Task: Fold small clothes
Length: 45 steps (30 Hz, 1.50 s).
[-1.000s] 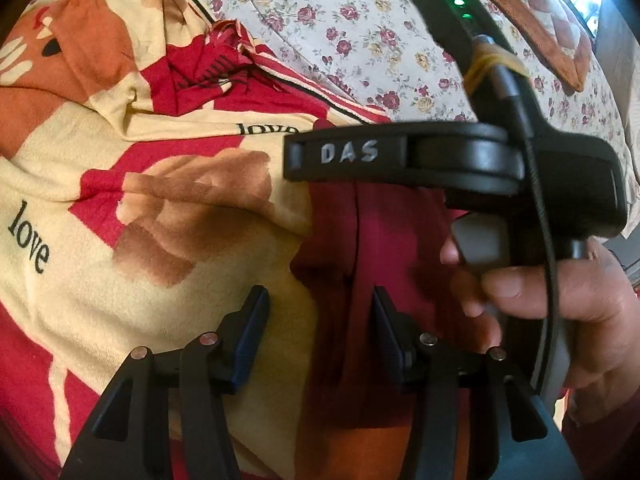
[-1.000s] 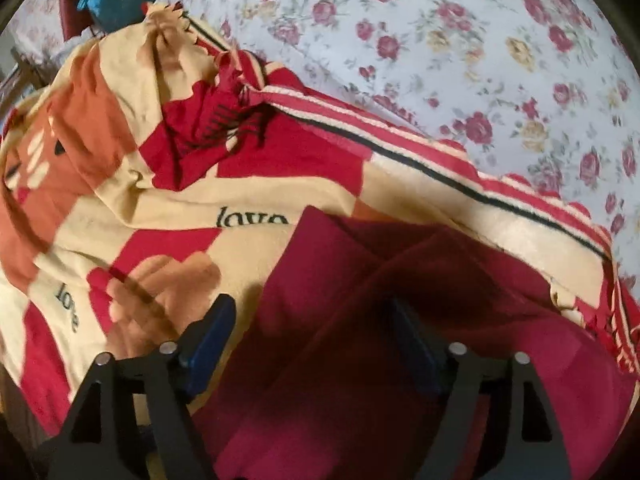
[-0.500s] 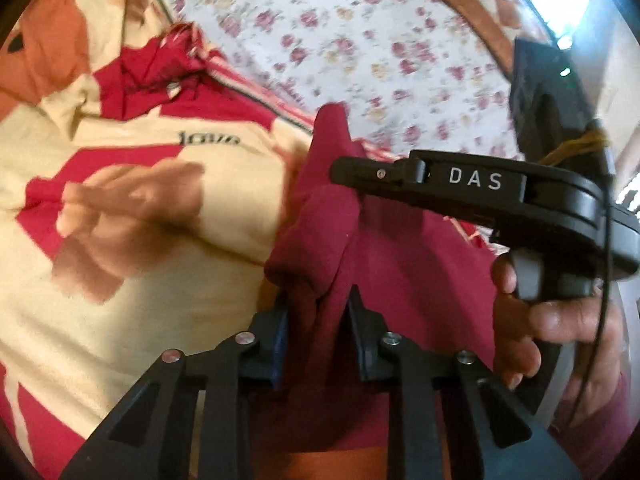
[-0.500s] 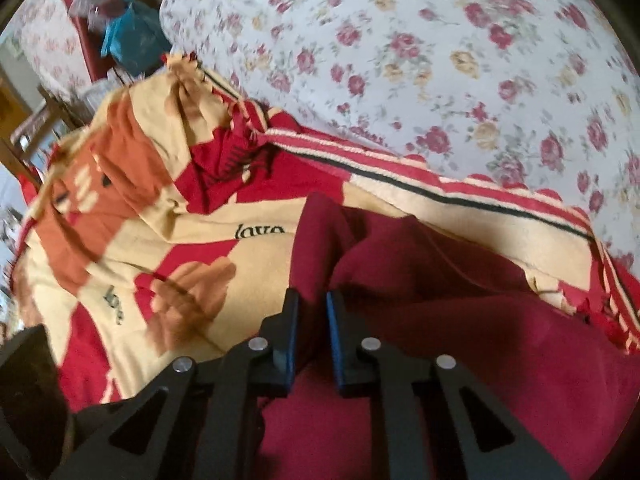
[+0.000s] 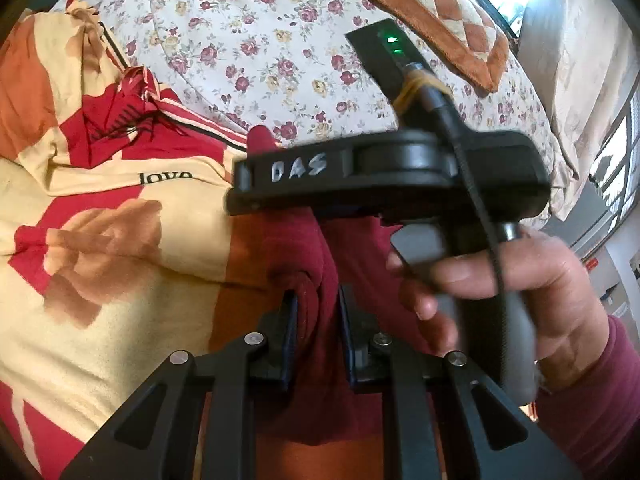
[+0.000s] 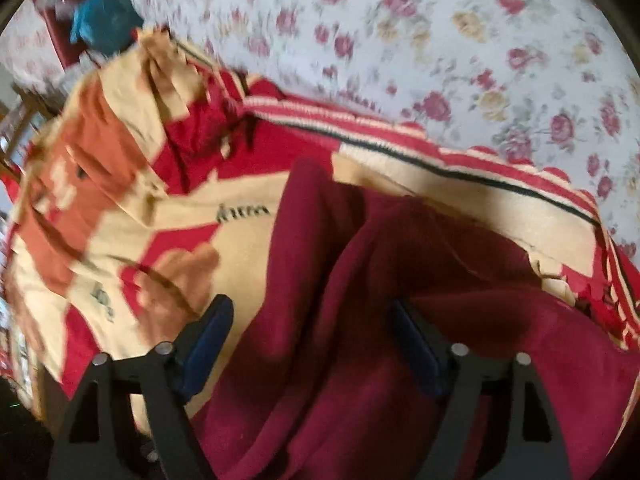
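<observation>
Left tongs clamped on maroon garment; right tongs opening, astride it; hand only left view

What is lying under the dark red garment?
Under the dark red garment lies the cream and red blanket printed "love", spread over a floral bedsheet. Whatever is beneath the garment's middle is covered and cannot be seen.

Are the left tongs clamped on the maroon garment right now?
Yes, the left tongs are shut on a bunched fold of the maroon garment, pinched between both pads.
</observation>
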Motion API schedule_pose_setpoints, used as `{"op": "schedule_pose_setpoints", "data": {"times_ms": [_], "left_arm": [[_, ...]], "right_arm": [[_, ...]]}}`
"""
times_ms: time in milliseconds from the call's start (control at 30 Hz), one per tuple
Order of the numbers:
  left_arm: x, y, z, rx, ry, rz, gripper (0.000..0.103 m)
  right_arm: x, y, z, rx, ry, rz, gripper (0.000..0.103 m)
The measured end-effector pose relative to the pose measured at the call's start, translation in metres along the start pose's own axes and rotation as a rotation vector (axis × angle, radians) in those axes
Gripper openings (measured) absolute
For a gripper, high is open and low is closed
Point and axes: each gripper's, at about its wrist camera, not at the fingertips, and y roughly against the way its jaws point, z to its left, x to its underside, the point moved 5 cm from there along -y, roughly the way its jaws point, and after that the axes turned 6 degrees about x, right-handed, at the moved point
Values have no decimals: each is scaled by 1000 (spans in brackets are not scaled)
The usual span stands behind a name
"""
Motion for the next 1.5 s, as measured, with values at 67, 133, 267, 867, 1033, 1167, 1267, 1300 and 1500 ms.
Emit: {"op": "schedule_pose_setpoints", "data": {"times_ms": [67,133,267,867,1033,1167,1267,1300,1500], "left_arm": [[0,-1,3,-30,-1,7,0],[2,-1,5,-47,8,17,17],[8,-2,3,-106,-31,26,28],[18,-7,-112,54,-137,70,0],[27,-33,-171,99,-225,116,0],[43,-62,-210,130,-273,172,0],[57,-85,-229,132,-297,214,0],[61,-90,-233,133,-299,227,0],[89,-129,-242,136,-270,302,0]], "right_arm": [[0,6,-5,-40,-16,-37,20],[0,16,-14,-59,-38,-70,19],[1,33,-25,-87,-47,-109,18],[47,135,-114,-123,-84,-219,17],[77,163,-177,-72,-146,-236,16],[104,171,-224,-51,-211,-234,16],[124,167,-253,-42,-262,-217,15],[130,165,-263,-46,-282,-213,15],[159,124,-294,-1,-372,-160,16]]}}
